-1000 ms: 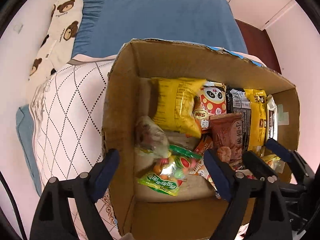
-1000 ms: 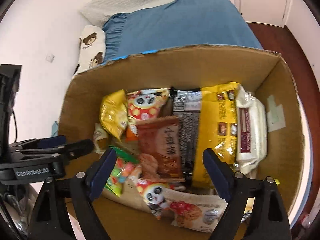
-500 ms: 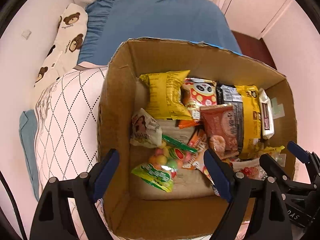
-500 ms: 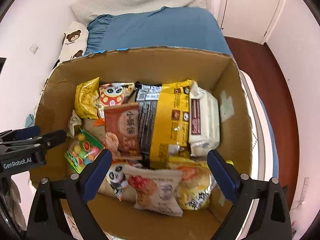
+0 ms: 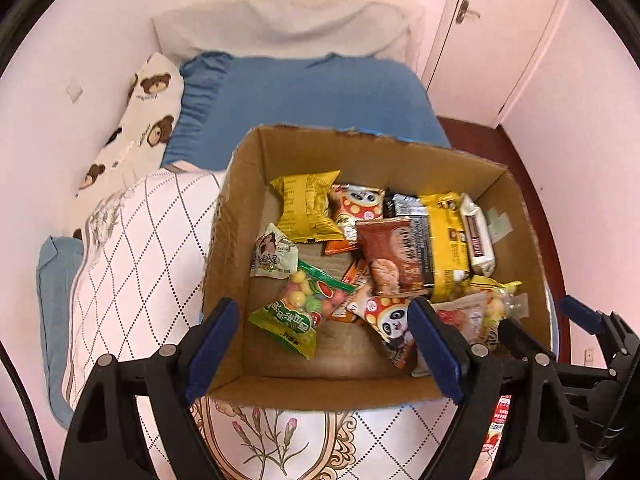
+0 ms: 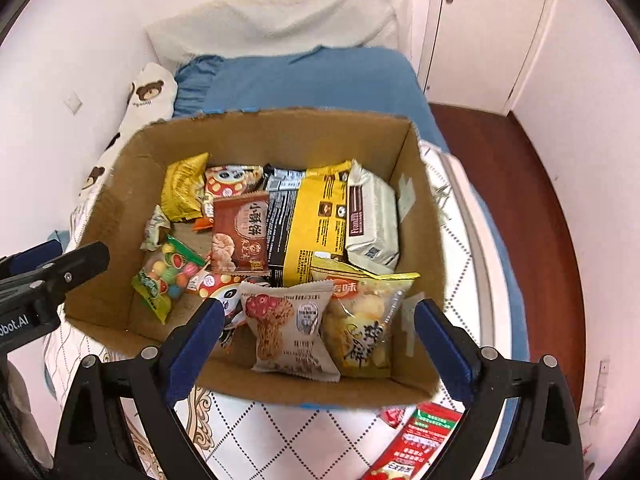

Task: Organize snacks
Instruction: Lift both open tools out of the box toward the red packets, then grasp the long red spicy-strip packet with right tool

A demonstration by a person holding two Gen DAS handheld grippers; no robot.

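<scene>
We are looking down on the cardboard box (image 6: 280,136) full of snacks, which is sitting on the bed (image 6: 304,80). Inside it, a beige cracker packet (image 6: 292,326) is lying against its near wall, a candy bag (image 5: 296,312) toward its left. Above the box's near rim we are holding the left gripper (image 5: 324,354) and right gripper (image 6: 318,354), both wide and empty. Red packets (image 6: 416,440) are lying just outside the box.

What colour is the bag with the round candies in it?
Green, with a clear window, the candy bag shows best in the left wrist view.
</scene>
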